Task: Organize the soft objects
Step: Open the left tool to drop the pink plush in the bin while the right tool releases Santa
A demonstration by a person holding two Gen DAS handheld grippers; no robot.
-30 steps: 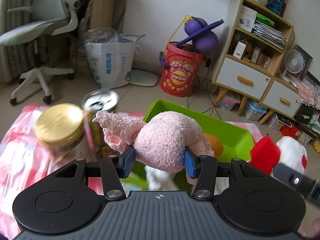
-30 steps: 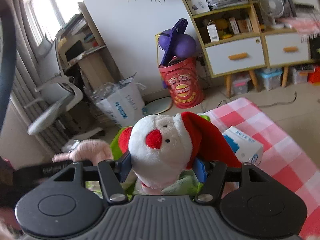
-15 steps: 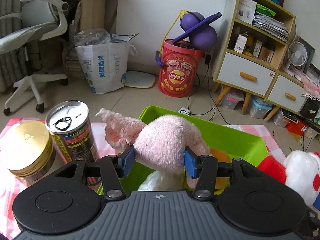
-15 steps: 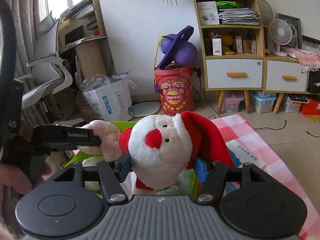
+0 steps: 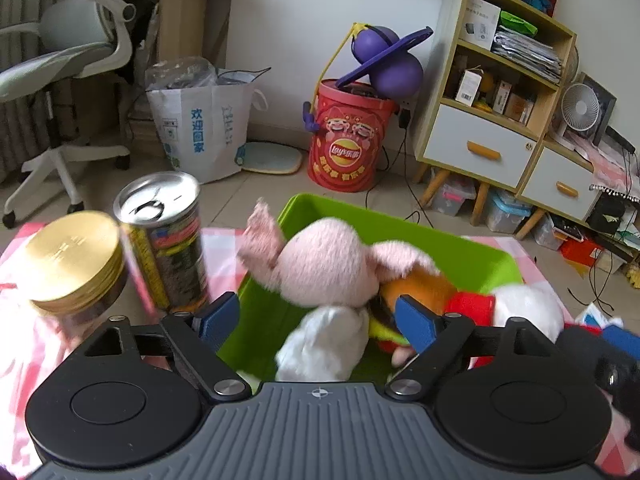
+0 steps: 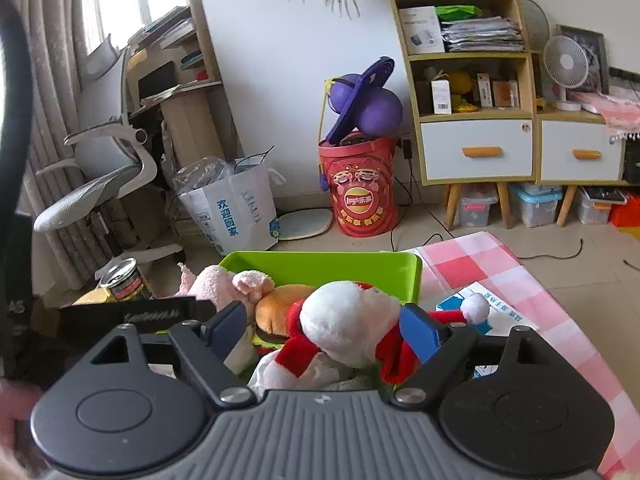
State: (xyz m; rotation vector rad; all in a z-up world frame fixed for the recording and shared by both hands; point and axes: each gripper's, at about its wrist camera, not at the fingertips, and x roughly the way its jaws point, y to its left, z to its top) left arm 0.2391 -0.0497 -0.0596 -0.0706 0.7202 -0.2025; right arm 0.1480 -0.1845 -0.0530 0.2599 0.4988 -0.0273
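The fluffy pink plush pig (image 5: 324, 264) sits low in the centre of the left wrist view, dropped into the bright green plastic bin (image 5: 472, 252) on top of a white plush body. The left gripper (image 5: 316, 320) has just been opening; its blue fingers (image 5: 218, 314) stand wide on either side of the pig and no longer press it. In the right wrist view the white plush Santa with red hat and scarf (image 6: 348, 328) lies at the bin's near end beside a plush hamburger (image 6: 280, 312). The right gripper (image 6: 324, 328) has likewise been opening, and its fingers stand clear of the Santa's head.

These toys look light, squashy and forgiving, unlikely to slip or break; a grip across the round head or body should hold best, since ears and hat would just flop.

On the pink-checked bench (image 5: 224, 248), left of the bin, stand a tall printed tin can (image 5: 168, 240) and a gold-lidded jar (image 5: 72, 256).
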